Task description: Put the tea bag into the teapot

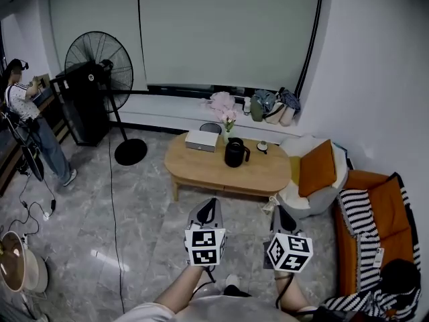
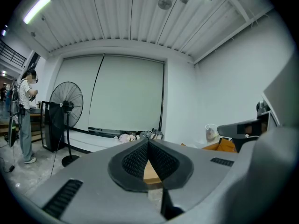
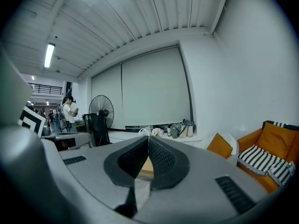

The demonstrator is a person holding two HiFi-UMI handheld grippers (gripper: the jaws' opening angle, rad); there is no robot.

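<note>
A black teapot [image 1: 235,153] stands on the oval wooden table [image 1: 201,170], some way ahead of me. In the head view both grippers are held low over the floor, short of the table's near edge. My left gripper [image 1: 214,201] [image 2: 148,142] is shut, its pads meeting with nothing between them. My right gripper [image 1: 277,209] [image 3: 147,136] is also shut, and a thin white string [image 3: 142,132] loops out at its tips. This looks like the tea bag's string. The bag itself is hidden between the pads.
The table also holds a grey box [image 1: 202,140], a flower vase [image 1: 228,123] and a small cup [image 1: 262,146]. A white beanbag with an orange cushion [image 1: 316,168] and an orange sofa [image 1: 375,213] stand at the right. A standing fan [image 1: 100,62] and a person [image 1: 27,113] are far left.
</note>
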